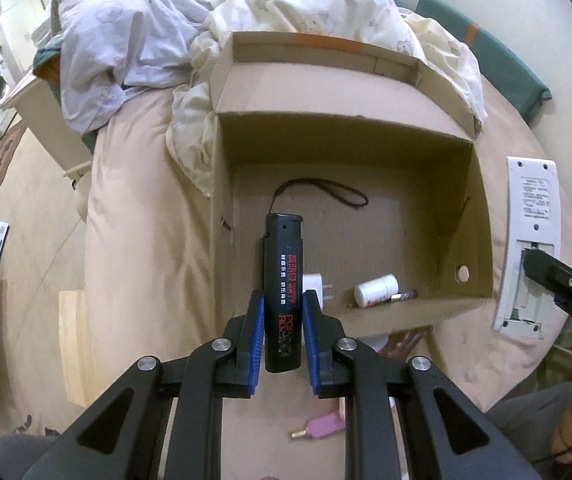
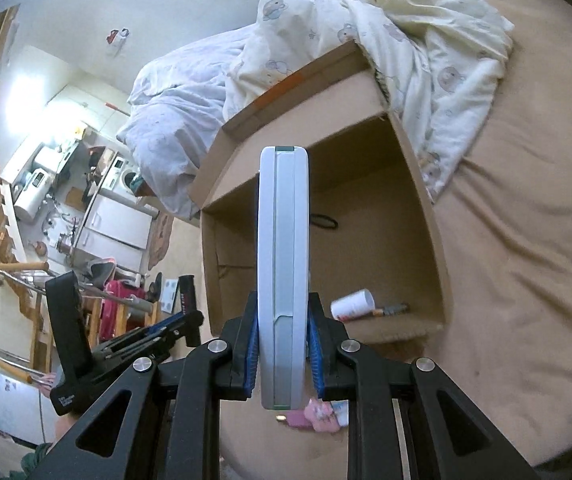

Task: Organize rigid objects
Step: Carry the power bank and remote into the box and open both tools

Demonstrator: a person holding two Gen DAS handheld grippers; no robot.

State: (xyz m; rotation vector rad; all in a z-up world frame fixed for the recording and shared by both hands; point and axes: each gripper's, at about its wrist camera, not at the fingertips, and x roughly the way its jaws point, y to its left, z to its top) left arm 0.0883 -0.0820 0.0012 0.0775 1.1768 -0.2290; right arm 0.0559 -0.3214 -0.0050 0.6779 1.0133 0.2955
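Two grippers, each with one item. Left gripper (image 1: 283, 312): blue pads pinch one black flashlight (image 1: 284, 280) by its lower body; the flashlight stands upright over the near wall of the box, its single black wrist cord (image 1: 321, 190) looping out from the top end. Right gripper (image 2: 282, 328): pads clamp one white remote control (image 2: 283, 264) edge-on, held above the near rim of the box; in the left wrist view its back faces the camera, to the right of the box.

One open cardboard box (image 1: 481, 200) sits on a bed with a beige sheet (image 1: 142, 220). Inside, counted: one white pill bottle (image 1: 375, 289) on its side, one small battery-like cylinder (image 1: 405, 295) touching it, one white plug adapter (image 1: 313, 285) partly hidden behind the flashlight.

On the sheet near the person: one pink key-like piece (image 1: 321, 427). Crumpled quilt (image 1: 325, 8) lies behind the box.
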